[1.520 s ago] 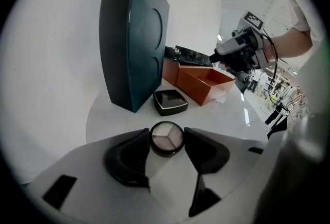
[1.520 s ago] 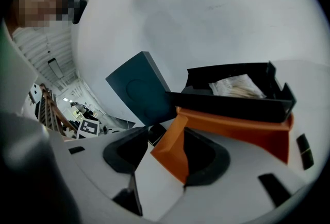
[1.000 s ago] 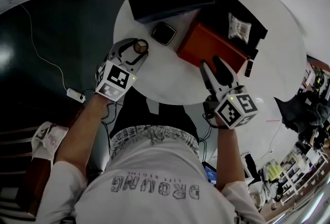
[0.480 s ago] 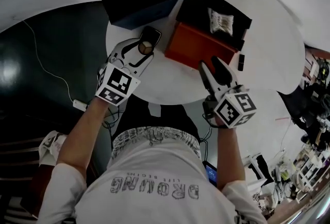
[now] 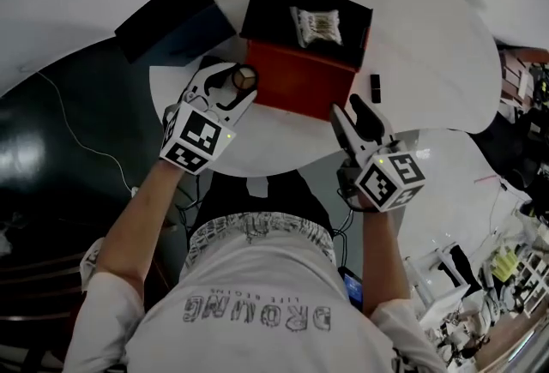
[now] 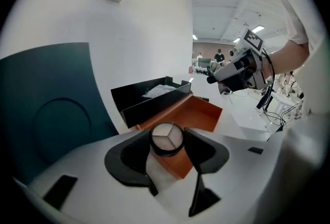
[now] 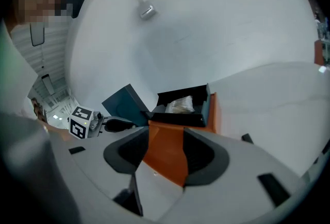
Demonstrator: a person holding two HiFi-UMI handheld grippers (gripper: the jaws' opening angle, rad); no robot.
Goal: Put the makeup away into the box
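Left gripper view alone shows the compact (image 6: 166,137) three-sectioned (clamped in left tool (image 6: 167,139)); right tool (image 7: 166,141) gapes empty.

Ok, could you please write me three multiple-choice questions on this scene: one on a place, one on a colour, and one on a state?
1. Where is the pale packet?
A. inside the black box
B. on the floor
C. in the right tool

2. What colour is the flap folded out at the box's front?
A. green
B. orange
C. yellow

3. What does the left tool hold?
A. nothing
B. a brush
C. a round compact

Answers:
1 A: the head view shows the packet lying within the box's walls.
2 B: the flap is orange in every view.
3 C: in the left gripper view both jaws press on the compact's rim.
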